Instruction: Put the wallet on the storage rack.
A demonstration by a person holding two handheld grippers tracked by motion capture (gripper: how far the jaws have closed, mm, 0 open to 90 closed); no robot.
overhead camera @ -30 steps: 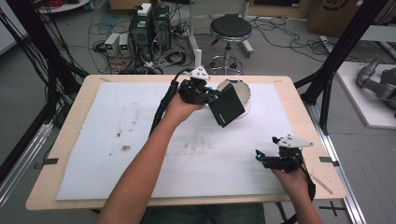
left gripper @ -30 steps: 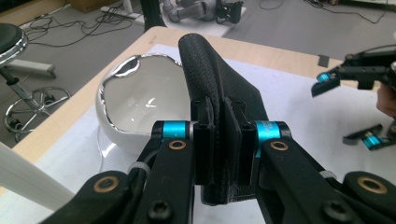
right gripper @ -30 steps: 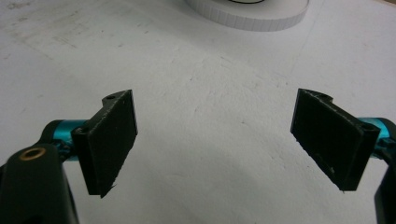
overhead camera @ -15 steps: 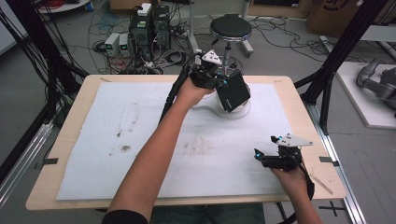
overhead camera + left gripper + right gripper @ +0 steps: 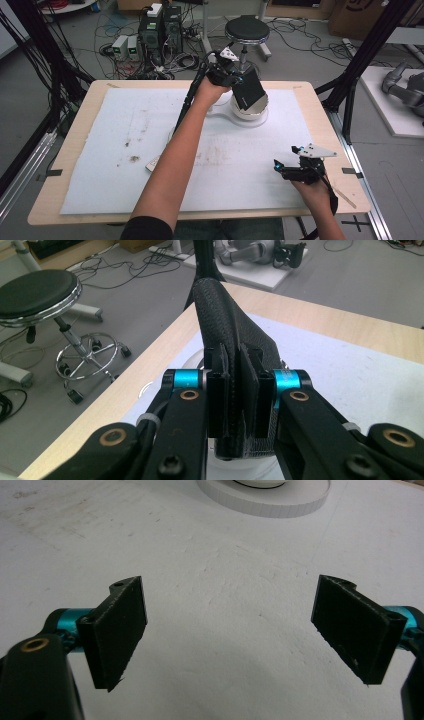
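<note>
My left gripper is shut on a flat black textured pouch, its pads pinching the pouch's near edge. It holds the pouch tilted just above a white round dish at the back of the table, right of centre. Whether the pouch touches the dish I cannot tell. Near the front right edge, my right gripper rests low over the white mat with its jaws wide open and nothing between them. The dish's rim lies ahead of it.
A white mat with a few dark stains covers the wooden table. A small pale scrap lies beside my left forearm. Beyond the far edge stand a stool, computers and cables on the floor.
My left gripper has carried the black pouch toward the table's far edge and slightly up, so it now hangs over the white dish. The right gripper has stayed still.
</note>
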